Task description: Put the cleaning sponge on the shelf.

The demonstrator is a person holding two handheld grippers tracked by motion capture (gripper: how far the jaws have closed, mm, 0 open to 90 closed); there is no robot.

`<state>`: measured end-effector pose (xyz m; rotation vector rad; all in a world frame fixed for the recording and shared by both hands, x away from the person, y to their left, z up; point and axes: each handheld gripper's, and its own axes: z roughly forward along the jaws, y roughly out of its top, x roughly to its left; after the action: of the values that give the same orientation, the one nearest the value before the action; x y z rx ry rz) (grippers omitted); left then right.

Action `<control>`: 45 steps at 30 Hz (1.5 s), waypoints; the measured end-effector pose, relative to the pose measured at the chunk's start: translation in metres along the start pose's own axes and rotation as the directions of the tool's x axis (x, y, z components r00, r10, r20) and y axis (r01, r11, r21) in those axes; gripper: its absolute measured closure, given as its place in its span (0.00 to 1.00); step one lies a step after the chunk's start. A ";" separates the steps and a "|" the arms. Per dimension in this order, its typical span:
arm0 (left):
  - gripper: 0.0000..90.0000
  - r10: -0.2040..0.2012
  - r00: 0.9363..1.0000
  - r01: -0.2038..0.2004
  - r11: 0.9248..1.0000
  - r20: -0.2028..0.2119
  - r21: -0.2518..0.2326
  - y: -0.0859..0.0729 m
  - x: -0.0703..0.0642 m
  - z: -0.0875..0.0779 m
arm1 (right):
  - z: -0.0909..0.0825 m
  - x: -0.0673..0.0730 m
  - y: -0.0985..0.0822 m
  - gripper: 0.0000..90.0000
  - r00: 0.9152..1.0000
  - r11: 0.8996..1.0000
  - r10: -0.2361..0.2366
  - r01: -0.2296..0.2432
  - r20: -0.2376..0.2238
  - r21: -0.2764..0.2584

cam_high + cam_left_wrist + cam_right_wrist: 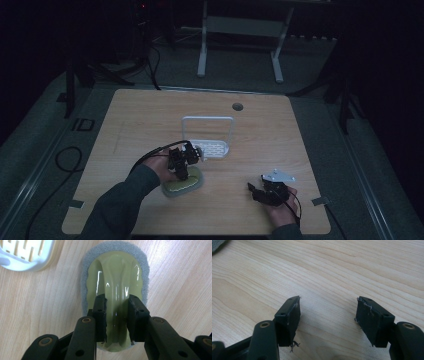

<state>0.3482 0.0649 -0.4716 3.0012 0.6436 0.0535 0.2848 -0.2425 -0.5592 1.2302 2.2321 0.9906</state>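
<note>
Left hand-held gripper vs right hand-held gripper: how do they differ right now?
1. The left hand-held gripper has its jaws on either side of the green handle of the scrubbing sponge; the right hand-held gripper has nothing between its jaws.
2. The left one's jaws sit narrow against the handle; the right one's stand wide apart over bare table.
3. In the high view the left is near the white soap dish; the right is nearer the table's front edge.
Both have black jaws.

High view: above the near edge, facing forward-down over the whole table [150,115]; gripper views: close, downward; shared: the sponge [115,272] and tabletop.
</note>
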 end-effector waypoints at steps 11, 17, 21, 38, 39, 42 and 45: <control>0.79 -0.004 1.000 0.004 1.000 -0.018 -0.028 0.002 0.001 -0.004 | 0.000 0.000 0.000 0.40 1.000 1.000 0.001 -0.001 0.000 0.000; 0.79 0.019 0.999 -0.021 0.999 -0.039 -0.036 0.004 0.000 -0.008 | 0.000 0.000 0.000 0.40 1.000 1.000 0.001 -0.001 0.000 0.000; 0.79 0.030 0.998 -0.032 0.998 -0.054 -0.047 0.007 -0.001 -0.010 | 0.000 0.000 0.000 0.40 1.000 1.000 0.001 -0.001 0.000 0.000; 0.79 0.104 0.988 -0.116 0.989 -0.118 -0.095 0.013 -0.002 -0.015 | 0.000 0.000 0.000 0.40 1.000 1.000 0.001 -0.001 0.000 0.000; 0.79 0.109 0.986 -0.121 0.988 -0.126 -0.097 0.014 -0.002 -0.015 | 0.000 0.000 0.000 0.40 1.000 1.000 0.001 -0.001 0.000 0.000; 0.79 0.120 0.984 -0.133 0.986 -0.130 -0.097 0.015 -0.003 -0.015 | 0.000 0.000 0.000 0.40 1.000 1.000 0.001 -0.001 0.000 0.000; 0.79 0.135 0.980 -0.149 0.985 -0.148 -0.090 0.017 -0.003 -0.015 | 0.000 0.000 0.000 0.40 1.000 1.000 0.001 -0.001 0.000 0.000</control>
<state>0.3519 0.0493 -0.4552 2.9587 0.4212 0.3007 0.2848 -0.2424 -0.5592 1.2308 2.2319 0.9915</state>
